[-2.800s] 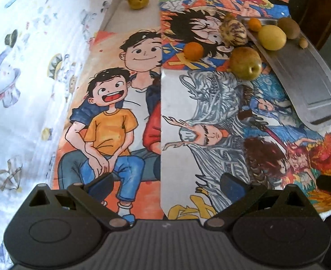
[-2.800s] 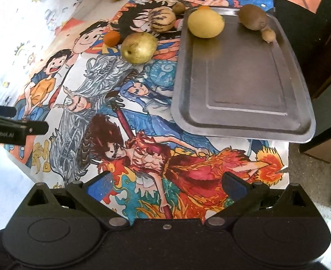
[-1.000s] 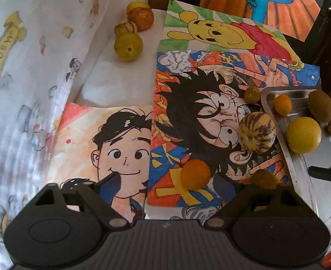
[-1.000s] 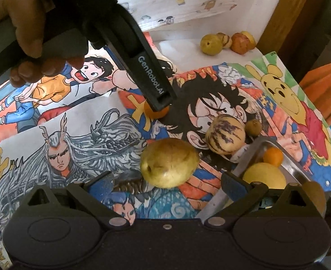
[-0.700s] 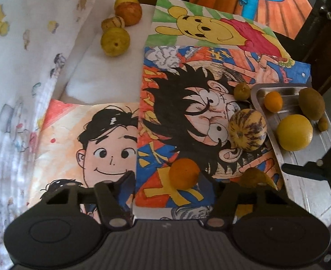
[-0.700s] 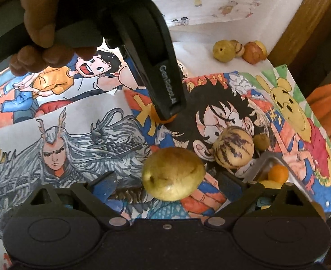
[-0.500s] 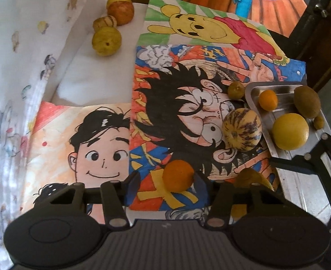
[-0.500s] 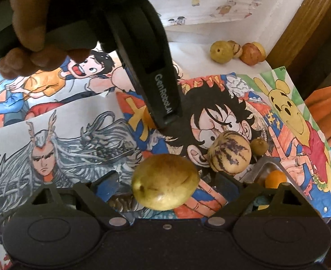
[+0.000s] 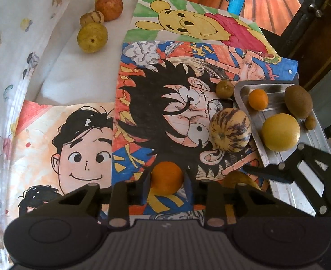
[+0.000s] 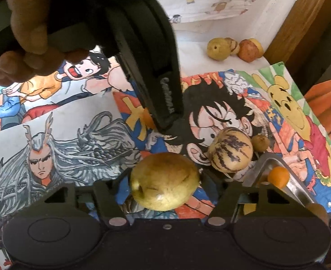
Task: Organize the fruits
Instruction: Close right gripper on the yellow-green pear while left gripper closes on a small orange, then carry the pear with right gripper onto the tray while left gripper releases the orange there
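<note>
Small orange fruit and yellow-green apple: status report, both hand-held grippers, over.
Left hand-held gripper shut on small orange fruit. Right hand-held gripper jaws just closing, pads at yellow-green apple. Metal tray nearby; striped round melon beside its edge.

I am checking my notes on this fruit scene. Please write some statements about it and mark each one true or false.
1. The left gripper is shut on the small orange fruit. True.
2. The striped melon lies inside the metal tray. False: it rests on the drawings beside the tray.
3. The right gripper has the yellow-green pear between its pads. True.
4. The tray is empty. False: several fruits lie in it.
</note>
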### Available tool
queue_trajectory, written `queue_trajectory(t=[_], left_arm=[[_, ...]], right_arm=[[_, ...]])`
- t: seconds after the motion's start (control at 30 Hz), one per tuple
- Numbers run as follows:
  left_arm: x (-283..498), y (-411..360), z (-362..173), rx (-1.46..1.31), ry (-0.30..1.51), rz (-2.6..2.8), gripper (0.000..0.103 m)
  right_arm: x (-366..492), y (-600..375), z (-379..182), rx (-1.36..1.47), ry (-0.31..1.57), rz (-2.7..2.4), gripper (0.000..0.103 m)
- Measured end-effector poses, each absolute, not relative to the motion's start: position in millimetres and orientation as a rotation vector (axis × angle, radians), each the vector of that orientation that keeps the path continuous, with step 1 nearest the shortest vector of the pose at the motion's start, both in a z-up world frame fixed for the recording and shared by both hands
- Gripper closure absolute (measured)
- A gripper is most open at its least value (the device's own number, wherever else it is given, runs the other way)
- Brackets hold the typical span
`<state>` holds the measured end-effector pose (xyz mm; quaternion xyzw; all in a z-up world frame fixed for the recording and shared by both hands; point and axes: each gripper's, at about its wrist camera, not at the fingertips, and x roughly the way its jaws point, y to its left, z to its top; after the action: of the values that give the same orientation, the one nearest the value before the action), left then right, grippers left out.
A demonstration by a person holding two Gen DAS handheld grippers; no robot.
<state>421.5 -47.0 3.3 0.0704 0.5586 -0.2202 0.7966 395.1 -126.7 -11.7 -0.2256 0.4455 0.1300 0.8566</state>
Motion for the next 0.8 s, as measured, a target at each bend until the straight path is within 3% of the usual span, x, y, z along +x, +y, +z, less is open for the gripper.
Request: queue_trajectory(t=[0.8], left_arm=[[382,-50,15,0.082,1.203,-0.400,0.070]], right_arm=[[341,-150,17,-0.373,0.884,0.219,0.040]])
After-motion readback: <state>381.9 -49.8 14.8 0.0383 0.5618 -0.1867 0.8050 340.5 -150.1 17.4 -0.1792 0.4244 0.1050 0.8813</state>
